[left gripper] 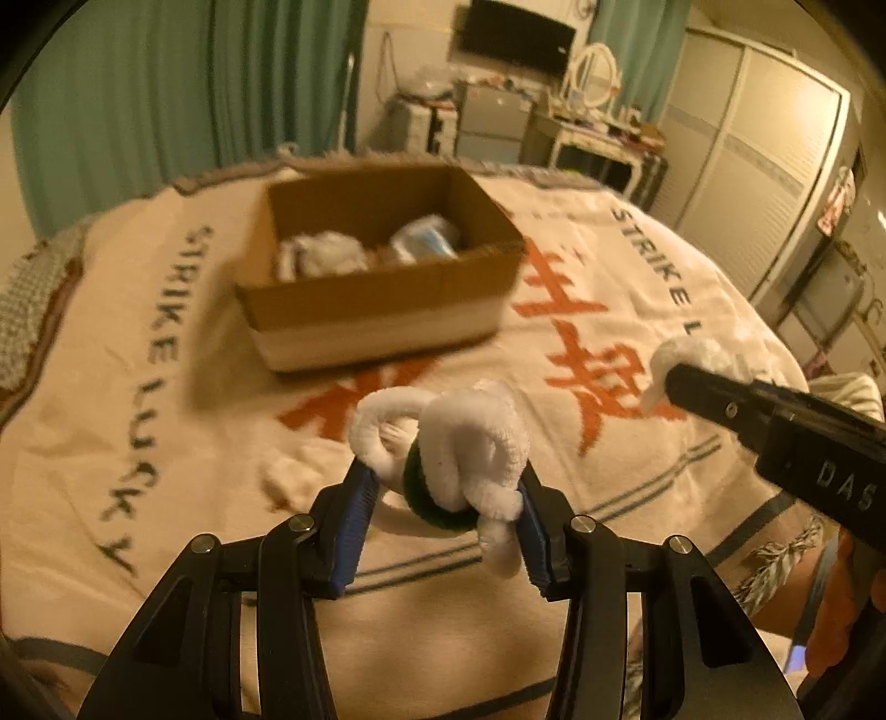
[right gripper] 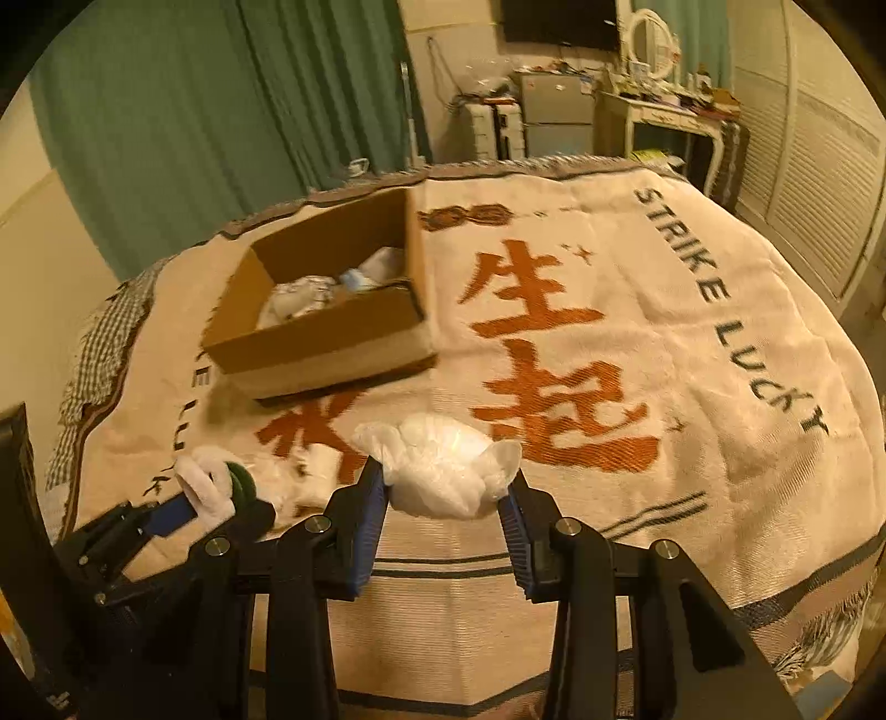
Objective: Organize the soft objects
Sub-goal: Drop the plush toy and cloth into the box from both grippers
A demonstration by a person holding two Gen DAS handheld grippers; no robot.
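My left gripper is shut on a white plush toy with a dark green part, held above the blanket; it also shows at the lower left of the right wrist view. My right gripper is shut on a white crinkly soft bundle, also held above the blanket; its white tip shows in the left wrist view. An open cardboard box stands ahead on the bed and holds white soft items. It also shows in the right wrist view.
The bed is covered by a cream blanket with orange characters and "STRIKE LUCKY" lettering. Green curtains, a dressing table with a mirror, a wall TV and a wardrobe stand beyond the bed.
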